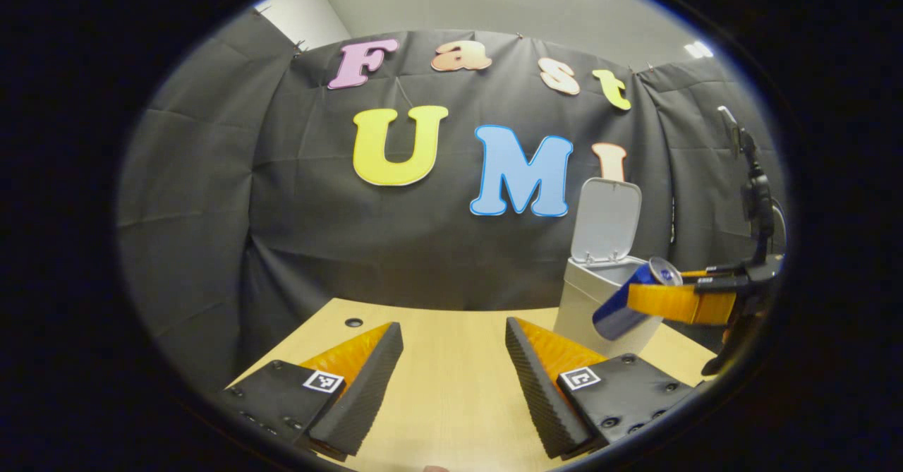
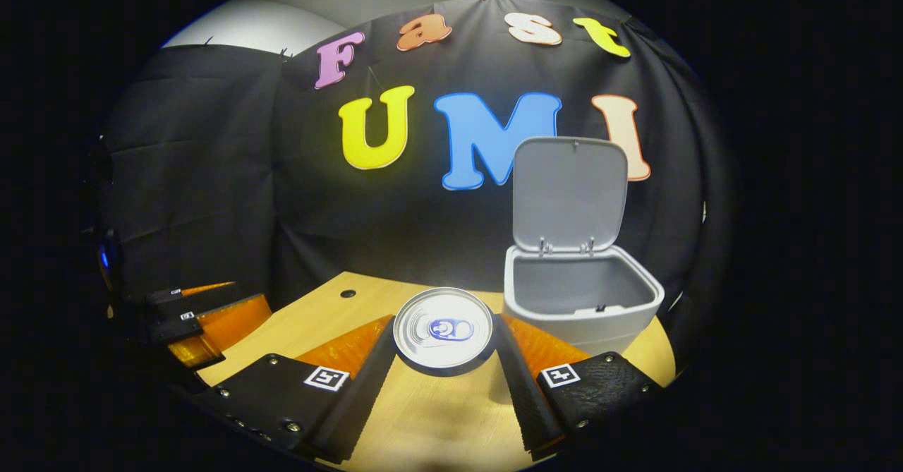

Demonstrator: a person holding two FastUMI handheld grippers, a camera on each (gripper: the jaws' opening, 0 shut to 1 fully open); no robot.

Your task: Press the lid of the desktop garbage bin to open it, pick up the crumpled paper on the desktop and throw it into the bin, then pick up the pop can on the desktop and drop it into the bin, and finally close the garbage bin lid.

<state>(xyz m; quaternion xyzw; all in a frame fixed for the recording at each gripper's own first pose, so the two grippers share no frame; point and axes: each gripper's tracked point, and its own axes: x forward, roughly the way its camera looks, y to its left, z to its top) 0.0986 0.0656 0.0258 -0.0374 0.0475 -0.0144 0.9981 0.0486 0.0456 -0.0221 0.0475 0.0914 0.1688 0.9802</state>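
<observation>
A grey desktop bin (image 2: pixel 585 303) stands on the wooden table with its lid (image 2: pixel 568 193) raised upright. My right gripper (image 2: pixel 444 366) is shut on a blue pop can (image 2: pixel 443 329), whose silver top faces the camera, held above the table just left of the bin. In the left gripper view the same can (image 1: pixel 631 299) hangs tilted in front of the bin (image 1: pixel 592 295), clamped by the right gripper (image 1: pixel 677 301). My left gripper (image 1: pixel 453 380) is open over bare table, with nothing between its fingers. In the right gripper view the left gripper (image 2: pixel 197 317) sits at the far left.
The wooden table (image 1: pixel 451 331) has a small dark hole (image 1: pixel 354 322) near its back edge. The black cloth wall hangs close behind the table and bin. A dark stand (image 1: pixel 756 204) rises at the right.
</observation>
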